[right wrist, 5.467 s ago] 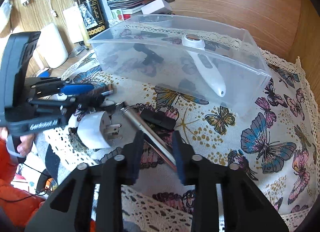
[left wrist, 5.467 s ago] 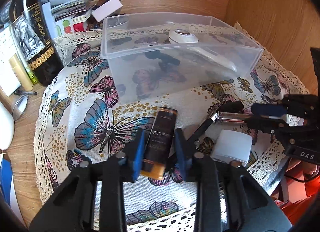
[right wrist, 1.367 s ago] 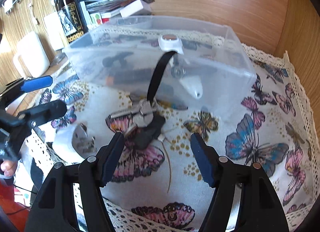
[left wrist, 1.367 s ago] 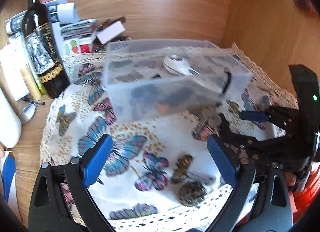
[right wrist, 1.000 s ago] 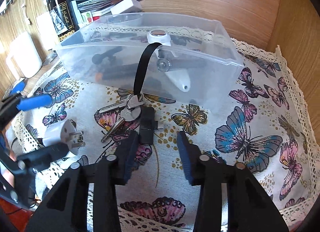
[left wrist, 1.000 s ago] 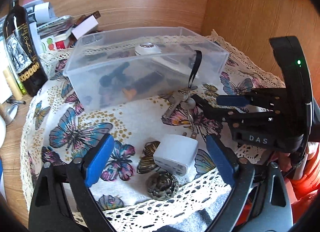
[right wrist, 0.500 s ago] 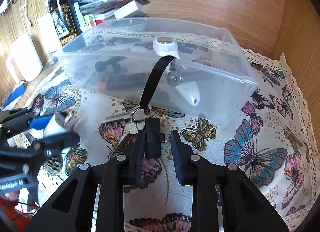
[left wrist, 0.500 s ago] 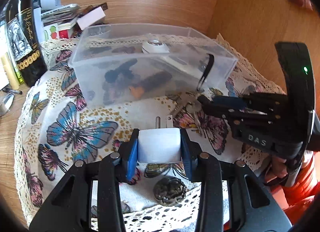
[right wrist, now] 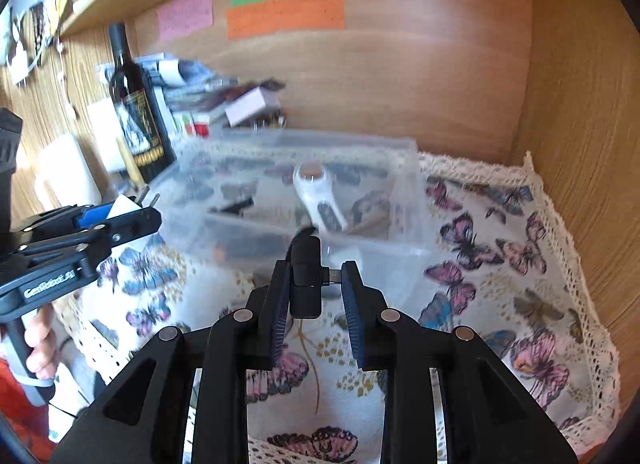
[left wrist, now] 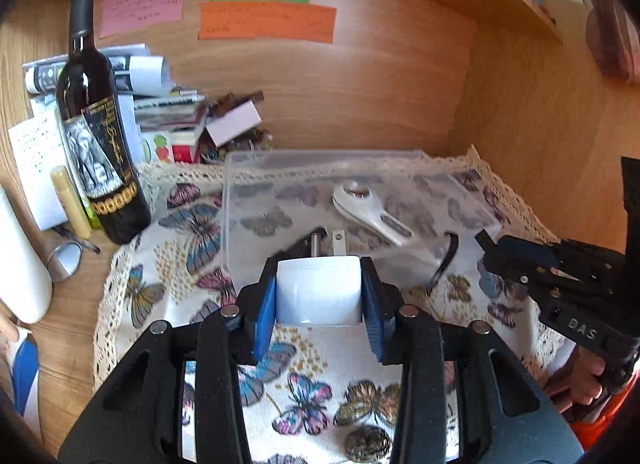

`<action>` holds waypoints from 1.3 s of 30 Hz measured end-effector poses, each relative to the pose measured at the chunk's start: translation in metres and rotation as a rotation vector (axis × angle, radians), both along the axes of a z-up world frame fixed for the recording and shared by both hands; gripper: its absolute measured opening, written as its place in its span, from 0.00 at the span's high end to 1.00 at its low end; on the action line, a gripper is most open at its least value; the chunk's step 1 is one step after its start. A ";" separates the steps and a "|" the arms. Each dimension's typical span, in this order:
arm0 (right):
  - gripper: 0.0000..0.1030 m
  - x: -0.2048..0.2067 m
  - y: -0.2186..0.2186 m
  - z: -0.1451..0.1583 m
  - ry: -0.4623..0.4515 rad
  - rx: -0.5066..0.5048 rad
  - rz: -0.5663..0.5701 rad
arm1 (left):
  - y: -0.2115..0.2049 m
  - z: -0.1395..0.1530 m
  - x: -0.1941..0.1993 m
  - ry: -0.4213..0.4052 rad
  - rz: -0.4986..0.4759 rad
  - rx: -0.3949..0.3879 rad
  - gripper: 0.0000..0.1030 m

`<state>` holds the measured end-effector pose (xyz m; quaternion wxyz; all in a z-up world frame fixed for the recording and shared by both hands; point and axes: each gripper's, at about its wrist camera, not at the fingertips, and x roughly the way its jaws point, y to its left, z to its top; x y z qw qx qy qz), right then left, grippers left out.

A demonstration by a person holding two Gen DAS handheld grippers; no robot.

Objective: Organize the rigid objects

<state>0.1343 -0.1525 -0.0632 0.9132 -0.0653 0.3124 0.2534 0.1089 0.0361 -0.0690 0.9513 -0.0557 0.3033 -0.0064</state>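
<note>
Holding a white thermometer (left wrist: 372, 212), the clear bin (left wrist: 240, 200); left tool (left wrist: 320, 304) clamps a plug (left wrist: 318, 292), right tool (right wrist: 316, 296) a fob (right wrist: 306, 276).

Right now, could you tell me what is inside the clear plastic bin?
Inside the clear plastic bin lies a white handheld device, with dark items beside it. The white plug in the left gripper covers part of the interior.

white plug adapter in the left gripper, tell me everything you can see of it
The white, rounded-block plastic plug adapter is clamped between the blue-padded jaws of the left gripper, one pad pressed on each side. Its shell looks smooth and slightly glossy. Two metal prongs stick out of its far end, pointing away from the camera toward the clear plastic storage box. It is held off the butterfly-print tablecloth, roughly level. In the right wrist view it shows as a white corner with both prongs past the jaws.
</note>
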 end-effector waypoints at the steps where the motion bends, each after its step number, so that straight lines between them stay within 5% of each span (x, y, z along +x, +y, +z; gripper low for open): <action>1: 0.77 0.001 0.000 0.004 -0.010 0.010 -0.002 | 0.000 0.004 0.004 -0.009 0.006 0.002 0.63; 12: 0.77 0.032 0.001 0.017 -0.046 0.041 -0.028 | -0.013 0.026 0.041 -0.055 0.010 0.024 0.63; 23: 0.77 0.068 0.004 -0.014 0.056 0.019 -0.050 | -0.031 -0.003 0.085 0.049 -0.017 0.055 0.63; 34: 0.77 0.071 0.010 -0.018 0.055 -0.006 -0.026 | -0.033 -0.019 0.096 0.099 -0.015 0.049 0.63; 39: 0.73 0.065 0.006 -0.013 0.056 0.008 -0.026 | -0.031 -0.010 0.085 0.071 -0.008 0.043 0.45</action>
